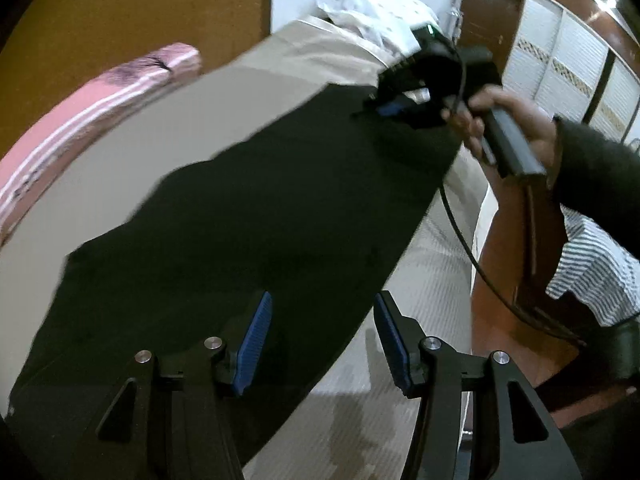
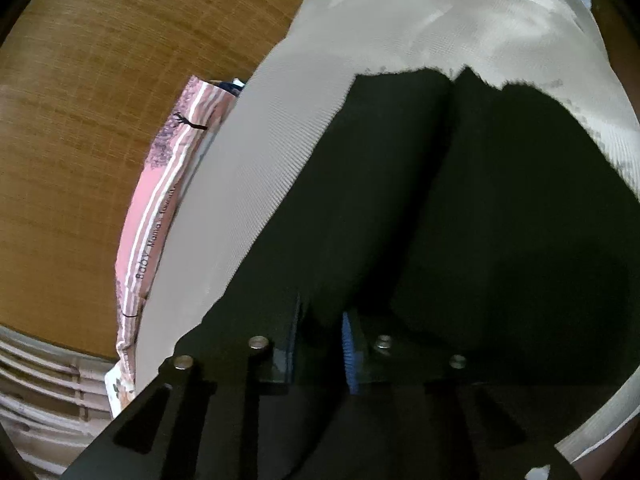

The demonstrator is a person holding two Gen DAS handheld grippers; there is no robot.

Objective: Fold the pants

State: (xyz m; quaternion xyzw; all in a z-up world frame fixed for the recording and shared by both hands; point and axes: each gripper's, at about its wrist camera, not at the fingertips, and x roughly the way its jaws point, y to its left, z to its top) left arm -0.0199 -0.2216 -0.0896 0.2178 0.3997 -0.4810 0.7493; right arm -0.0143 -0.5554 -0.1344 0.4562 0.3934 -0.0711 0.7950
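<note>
Dark pants (image 1: 256, 216) lie stretched out lengthwise across a beige bed sheet (image 1: 132, 168), reaching from just under my left tongs to the far end where my right tongs work.

My left tongs (image 1: 320, 340) are spread wide, their blue pads (image 1: 254, 344) apart with nothing between them. They hang above the near end of the pants, where the dark cloth meets the bare sheet.

Through the left camera I see my right tongs (image 1: 384, 108) at the far end of the pants, held in a hand (image 1: 516, 124), with a black cable (image 1: 468, 248) trailing down from them. Through the right camera, those tongs (image 2: 320, 332) sit low against the pants (image 2: 460, 220), pads close together with a fold of dark cloth between them. The cloth is so dark that I cannot tell if they truly pinch it.

A pink striped cushion (image 1: 84, 116) lies along the left edge of the bed, beside a brown wooden headboard (image 2: 100, 120). White patterned cloth (image 1: 380, 12) is heaped past the far end.
</note>
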